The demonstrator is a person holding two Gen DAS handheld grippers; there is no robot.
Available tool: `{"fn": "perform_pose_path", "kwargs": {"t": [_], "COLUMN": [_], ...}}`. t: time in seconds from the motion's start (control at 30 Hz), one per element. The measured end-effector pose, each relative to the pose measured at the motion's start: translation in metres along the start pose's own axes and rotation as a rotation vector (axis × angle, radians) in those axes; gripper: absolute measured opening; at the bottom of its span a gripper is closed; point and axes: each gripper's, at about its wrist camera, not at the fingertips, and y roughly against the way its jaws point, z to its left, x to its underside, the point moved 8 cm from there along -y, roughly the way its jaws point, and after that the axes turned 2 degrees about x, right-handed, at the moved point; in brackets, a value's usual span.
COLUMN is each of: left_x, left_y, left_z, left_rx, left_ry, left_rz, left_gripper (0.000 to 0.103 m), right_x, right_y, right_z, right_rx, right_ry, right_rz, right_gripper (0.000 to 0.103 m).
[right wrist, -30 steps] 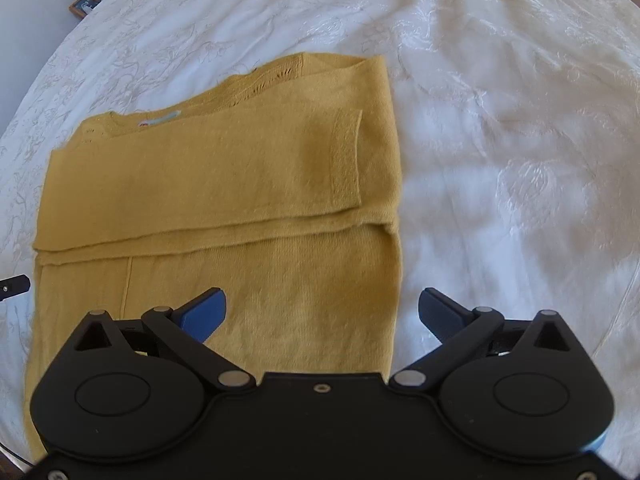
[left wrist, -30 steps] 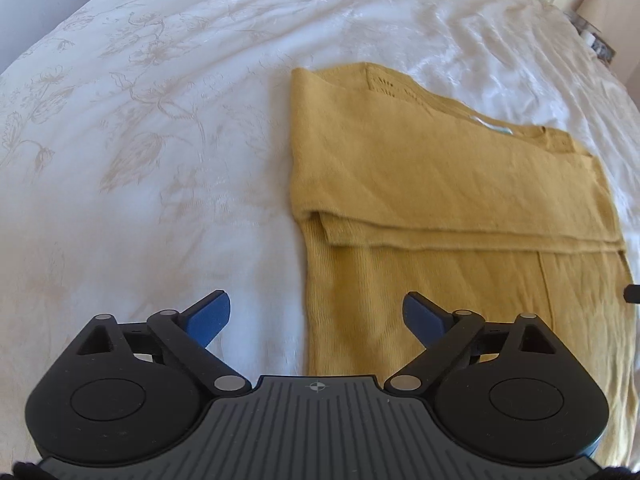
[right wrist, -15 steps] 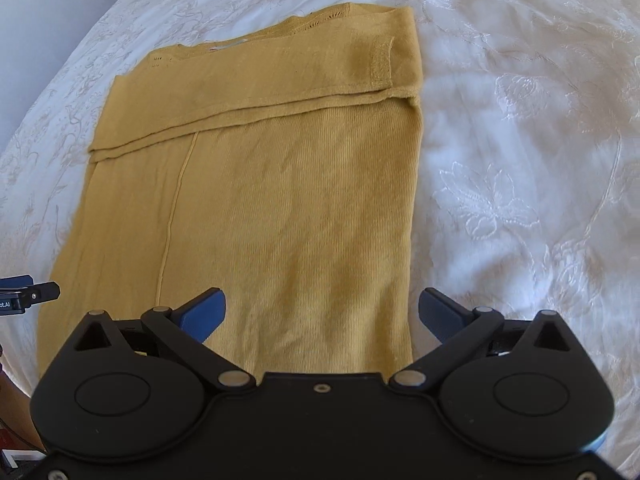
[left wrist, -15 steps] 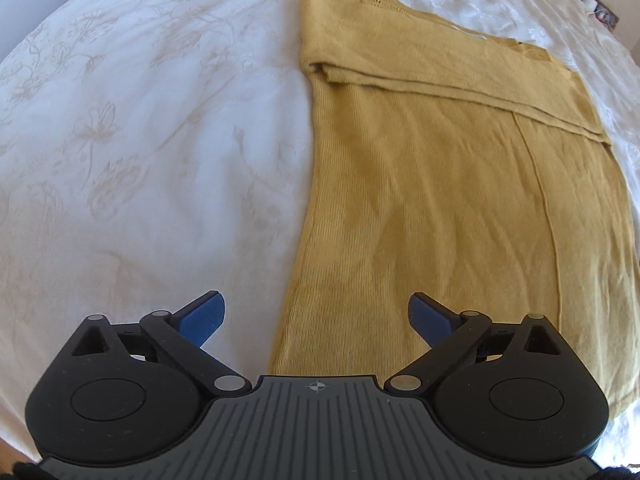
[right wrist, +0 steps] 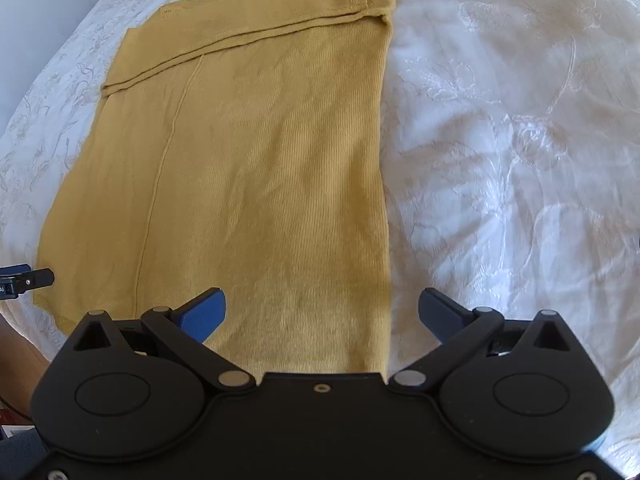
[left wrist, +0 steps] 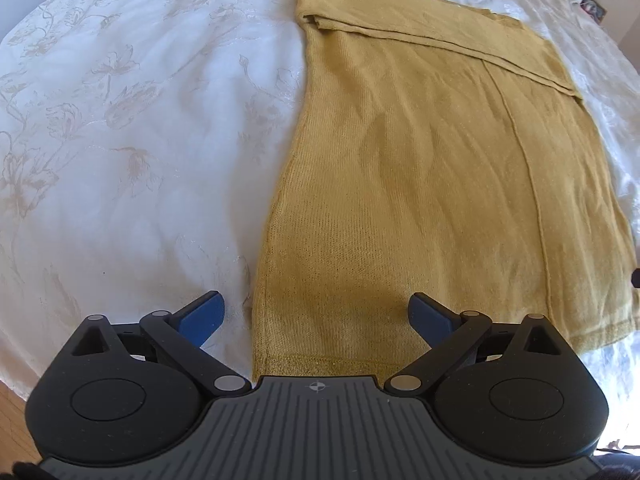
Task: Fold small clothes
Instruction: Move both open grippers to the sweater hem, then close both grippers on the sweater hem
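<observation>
- A white bedspread (left wrist: 120,128) with a pale embroidered flower pattern lies under everything; nothing sits between my claws and the mustard-yellow knit sweater (left wrist: 420,168) spread flat on it.
- A strip of wooden floor (left wrist: 16,400) shows at the bed's near edge in the left view.
- My left gripper (left wrist: 316,316) is spread wide and holds nothing; its blue fingertips (left wrist: 204,314) straddle the sweater's near left hem corner.
- My right gripper (right wrist: 322,312) is equally wide and empty, straddling the near right corner; the left gripper's tip shows at that view's left edge.
- The sweater is fine ribbed knit, roughly rectangular, with sleeves (right wrist: 280,20) folded across the far end and 1 lengthwise seam.
</observation>
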Motion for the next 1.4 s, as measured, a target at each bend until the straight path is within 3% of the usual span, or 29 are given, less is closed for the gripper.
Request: {"fn": "perform_pose_path", "kwargs": {"t": [0.27, 0.47, 0.9, 1.0, 1.13, 1.3, 1.4], "left_x": [0.000, 0.002, 0.000, 0.001, 0.001, 0.005, 0.005], "left_y": [-0.009, -0.024, -0.037, -0.035, -0.025, -0.017, -0.017], "left_z": [0.012, 0.012, 0.016, 0.015, 0.011, 0.007, 0.003], "left_rx": [0.057, 0.086, 0.105, 0.097, 0.124, 0.148, 0.162], "left_ry": [-0.033, -0.051, -0.001, -0.010, -0.025, -0.022, -0.033], "left_rz": [-0.001, 0.028, 0.048, 0.049, 0.029, 0.015, 0.018], "left_gripper": [0.100, 0.103, 0.102, 0.095, 0.070, 0.062, 0.047], "right_x": [0.025, 0.025, 0.026, 0.028, 0.027, 0.027, 0.026], "right_y": [-0.005, -0.016, -0.037, -0.036, -0.035, -0.033, -0.031], "right_z": [0.000, -0.005, -0.004, -0.009, -0.016, -0.018, -0.019], "right_rx": [-0.029, -0.053, -0.096, -0.123, -0.142, -0.167, -0.191], "right_ry": [-0.135, -0.227, -0.195, -0.210, -0.224, -0.201, -0.214], "right_rz": [0.027, 0.027, 0.054, 0.062, 0.076, 0.086, 0.084], "right_gripper": [0.102, 0.102, 0.103, 0.103, 0.103, 0.103, 0.103]}}
